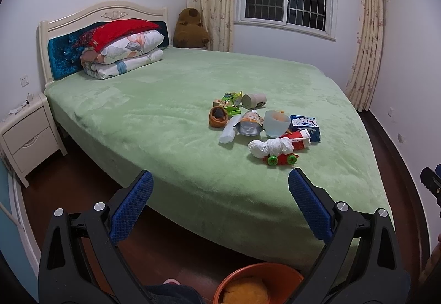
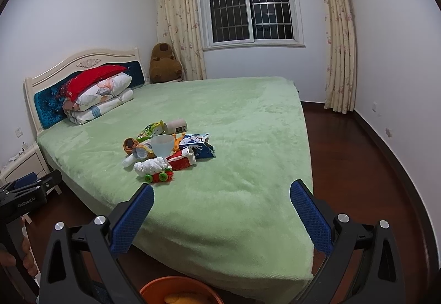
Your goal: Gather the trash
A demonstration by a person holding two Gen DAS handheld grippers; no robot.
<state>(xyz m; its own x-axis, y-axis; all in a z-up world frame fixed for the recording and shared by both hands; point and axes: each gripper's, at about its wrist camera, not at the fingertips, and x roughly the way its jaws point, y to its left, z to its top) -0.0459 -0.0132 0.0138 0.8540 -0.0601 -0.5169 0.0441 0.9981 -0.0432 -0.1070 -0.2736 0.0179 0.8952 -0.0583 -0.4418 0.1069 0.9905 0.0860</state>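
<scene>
Both the left claw [image 1: 220, 184] and right claw [image 2: 222, 195] gaped wide and empty, an orange bucket [image 1: 234, 275] holding something yellow [image 1: 245, 291] just beneath them, the trash pile [image 1: 264, 125] ahead on the bed [image 1: 165, 100].

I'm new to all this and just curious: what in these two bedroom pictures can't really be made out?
- Orange plastic bucket: cut off by the bottom edge in both views; its yellowish contents stay unclear.
- Print on the blue-and-white carton: too small to read.
- Small orange object behind the pale blue plastic cup: mostly hidden by the cup.
- Red-and-green toy car: partly covered by the crumpled white tissue wad.
</scene>
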